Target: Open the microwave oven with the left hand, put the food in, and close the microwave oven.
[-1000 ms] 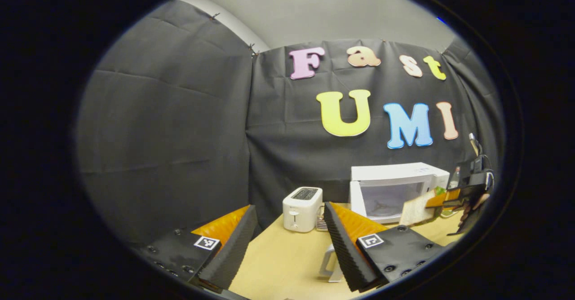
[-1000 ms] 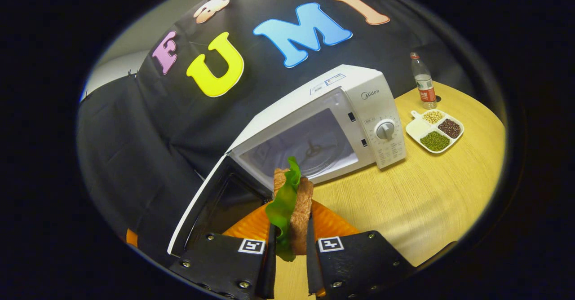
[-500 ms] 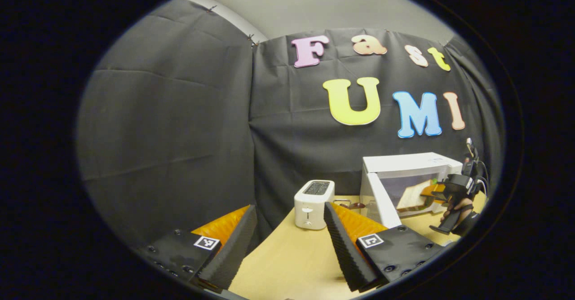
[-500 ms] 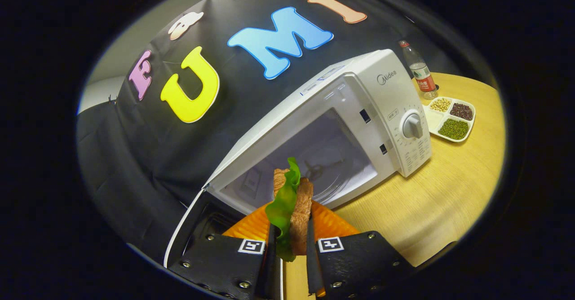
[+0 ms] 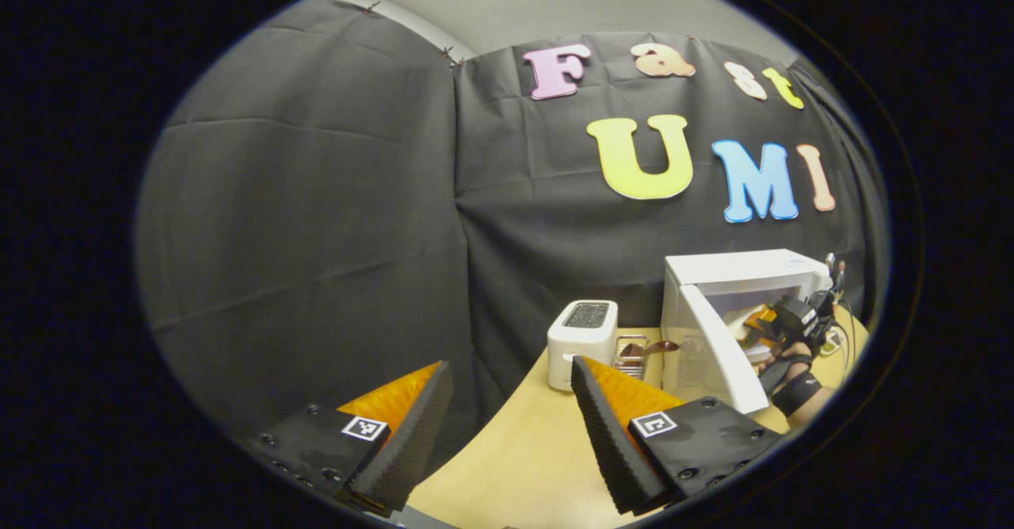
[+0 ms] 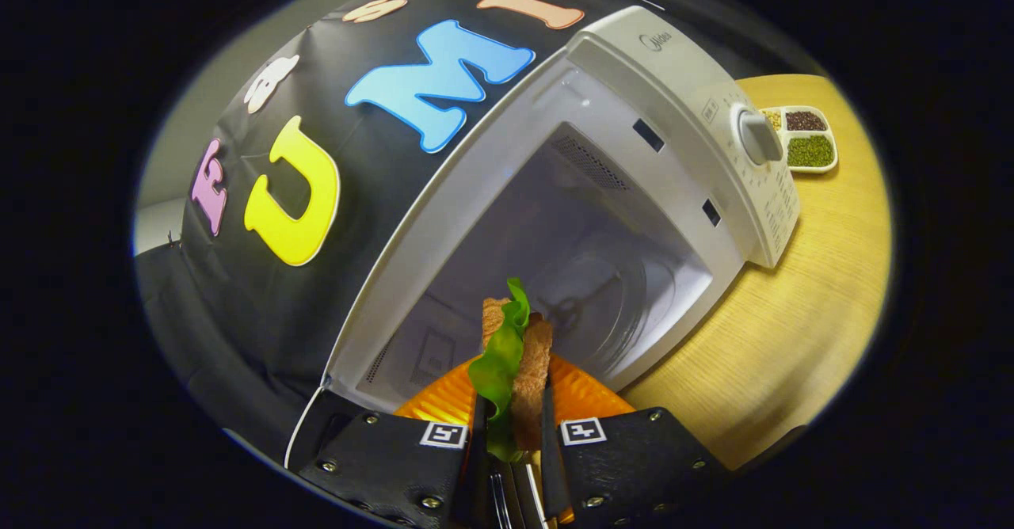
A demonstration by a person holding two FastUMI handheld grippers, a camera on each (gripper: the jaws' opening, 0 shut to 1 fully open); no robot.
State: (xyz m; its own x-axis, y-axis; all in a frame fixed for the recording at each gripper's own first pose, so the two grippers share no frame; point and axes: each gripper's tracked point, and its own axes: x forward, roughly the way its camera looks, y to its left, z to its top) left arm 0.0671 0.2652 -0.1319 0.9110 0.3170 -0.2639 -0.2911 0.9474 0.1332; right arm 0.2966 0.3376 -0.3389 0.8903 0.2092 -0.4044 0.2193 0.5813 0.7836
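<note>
Nearer now, right claw pokes its sandwich into microwave.

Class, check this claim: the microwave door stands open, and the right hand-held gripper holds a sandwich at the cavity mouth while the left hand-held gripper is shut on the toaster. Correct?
Not quite. The left hand-held gripper is open and holds nothing, as the left gripper view shows; the toaster stands farther off. The rest holds.

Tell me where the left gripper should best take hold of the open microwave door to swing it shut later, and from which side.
Probably the door's free outer edge, the end swung out toward the camera, away from the microwave body. The open left gripper could come from the toaster side and push on the outer face. That keeps it clear of the right gripper, which holds the sandwich at the cavity.
</note>
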